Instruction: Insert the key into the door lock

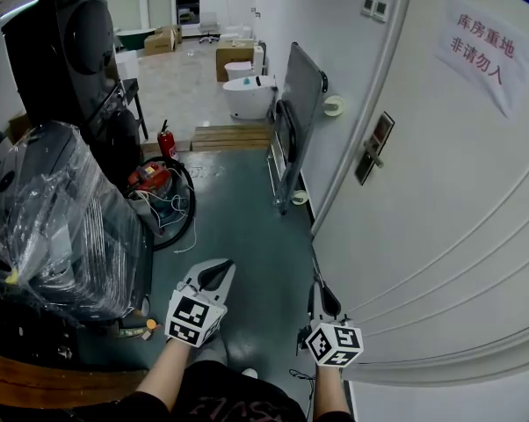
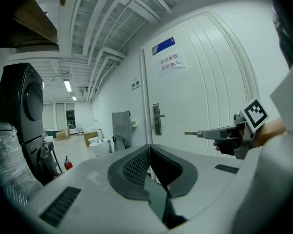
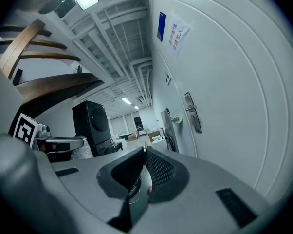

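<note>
The white door [image 1: 440, 227] fills the right of the head view, and its dark lock plate with a handle [image 1: 373, 148] is well ahead of both grippers. My right gripper [image 1: 316, 280] is shut on the key [image 1: 315, 266], a thin metal blade that sticks out past its tips toward the door. In the left gripper view the key [image 2: 191, 133] points at the lock plate [image 2: 157, 118] from a distance. In the right gripper view a key ring [image 3: 134, 188] hangs between the pads, with the lock [image 3: 193, 113] far ahead. My left gripper [image 1: 222, 265] is shut and holds nothing.
A plastic-wrapped machine [image 1: 45, 209] and a tall black unit [image 1: 67, 51] stand at the left. A red fire extinguisher [image 1: 167, 141] and cables lie on the floor ahead. A grey panel [image 1: 300, 104] leans on the wall beside the door. A paper sign [image 1: 480, 51] is on the door.
</note>
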The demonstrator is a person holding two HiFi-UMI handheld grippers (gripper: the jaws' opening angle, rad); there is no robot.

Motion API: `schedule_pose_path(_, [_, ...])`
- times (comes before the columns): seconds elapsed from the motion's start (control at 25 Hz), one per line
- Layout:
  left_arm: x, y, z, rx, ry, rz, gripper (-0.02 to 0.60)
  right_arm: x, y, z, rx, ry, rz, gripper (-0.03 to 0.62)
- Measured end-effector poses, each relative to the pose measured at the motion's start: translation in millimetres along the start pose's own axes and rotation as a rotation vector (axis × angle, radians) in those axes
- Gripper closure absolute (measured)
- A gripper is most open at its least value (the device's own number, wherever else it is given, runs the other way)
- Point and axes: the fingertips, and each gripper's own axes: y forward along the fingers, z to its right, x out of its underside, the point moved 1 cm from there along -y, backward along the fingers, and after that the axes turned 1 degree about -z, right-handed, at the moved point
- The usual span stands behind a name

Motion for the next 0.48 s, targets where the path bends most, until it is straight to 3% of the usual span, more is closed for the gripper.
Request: schedule_pose_path(0.48, [7,56,-66,0.035,-0.025,-0.005,0.569,-6,80,-4,0.031,-0.023,-0.02,0.516])
